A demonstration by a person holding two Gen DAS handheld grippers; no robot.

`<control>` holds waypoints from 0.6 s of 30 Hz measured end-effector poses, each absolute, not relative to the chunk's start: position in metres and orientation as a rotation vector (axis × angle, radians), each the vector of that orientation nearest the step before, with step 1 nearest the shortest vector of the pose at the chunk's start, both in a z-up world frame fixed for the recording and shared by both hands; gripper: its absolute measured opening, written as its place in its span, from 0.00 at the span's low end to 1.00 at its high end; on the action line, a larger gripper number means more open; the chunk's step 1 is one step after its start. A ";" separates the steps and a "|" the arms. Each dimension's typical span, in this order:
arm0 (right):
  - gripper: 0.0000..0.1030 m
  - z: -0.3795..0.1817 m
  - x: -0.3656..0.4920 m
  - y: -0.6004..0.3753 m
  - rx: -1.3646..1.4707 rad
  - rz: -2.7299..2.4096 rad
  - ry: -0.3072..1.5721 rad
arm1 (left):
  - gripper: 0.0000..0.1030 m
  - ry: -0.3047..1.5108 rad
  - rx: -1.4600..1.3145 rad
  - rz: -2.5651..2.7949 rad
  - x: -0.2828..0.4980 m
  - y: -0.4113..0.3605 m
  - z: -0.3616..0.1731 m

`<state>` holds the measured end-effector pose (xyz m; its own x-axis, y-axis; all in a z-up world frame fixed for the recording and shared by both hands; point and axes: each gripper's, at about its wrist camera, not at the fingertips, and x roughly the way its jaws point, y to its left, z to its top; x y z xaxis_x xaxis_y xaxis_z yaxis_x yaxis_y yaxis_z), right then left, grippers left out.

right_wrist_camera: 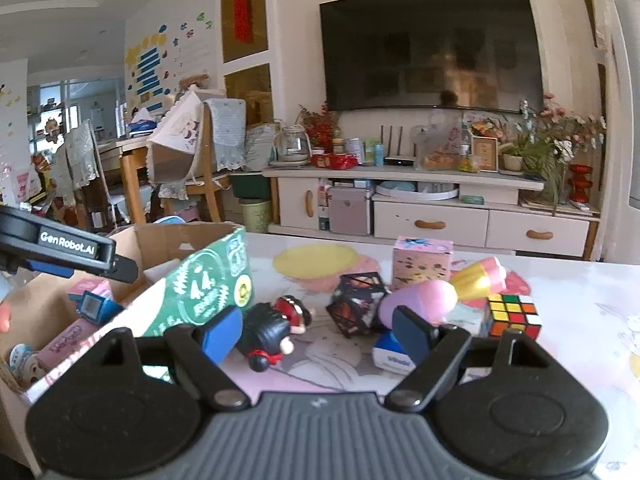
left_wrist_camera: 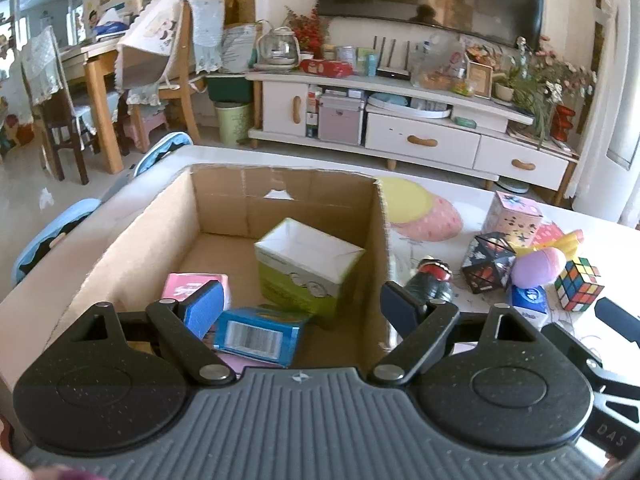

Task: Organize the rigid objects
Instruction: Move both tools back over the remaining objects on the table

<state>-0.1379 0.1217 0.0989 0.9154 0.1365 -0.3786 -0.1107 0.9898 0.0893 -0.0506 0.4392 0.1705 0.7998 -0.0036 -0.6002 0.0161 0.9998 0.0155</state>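
Three small cartons already lie inside the open brown cardboard box (left_wrist_camera: 280,200): a blue carton with a barcode label (left_wrist_camera: 256,332) nearest its front wall, a pink carton (left_wrist_camera: 192,288) beside that, and a green-and-white carton (left_wrist_camera: 308,268) toward the middle. The right wrist view hints at more against the box's near wall, too blurred to count. The left gripper (left_wrist_camera: 304,308) hangs over the box's front edge, jaws apart, nothing between them.

Roughly half the sorting looks done. Right of the box, on the pale printed table (right_wrist_camera: 580,320), eight loose things wait. The right gripper (right_wrist_camera: 320,332) hovers just right of the box, jaws spread wide and empty, with one black-haired red-and-black doll figure (right_wrist_camera: 276,328) lying on its side nearest the box. Farther right sit one blue-and-white small packet (right_wrist_camera: 388,354), one dark patterned geometric cube (right_wrist_camera: 356,304), one purple-pink egg-shaped toy (right_wrist_camera: 420,300) and one multicoloured twist-puzzle cube (right_wrist_camera: 512,316). Beyond them, farthest from the box, stand one yellow-and-pink toy (right_wrist_camera: 480,276), one low pink-and-red item (left_wrist_camera: 548,232) and one pink printed paper carton (right_wrist_camera: 422,264).
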 end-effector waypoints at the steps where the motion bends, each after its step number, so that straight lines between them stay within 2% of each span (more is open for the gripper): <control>1: 0.80 0.098 -0.138 0.118 0.069 0.121 0.394 | 1.00 0.642 0.026 -0.017 -0.050 0.439 0.170; 18: 0.80 0.087 -0.135 0.052 0.113 -0.013 0.409 | 1.00 0.616 0.142 -0.103 -0.060 0.412 0.162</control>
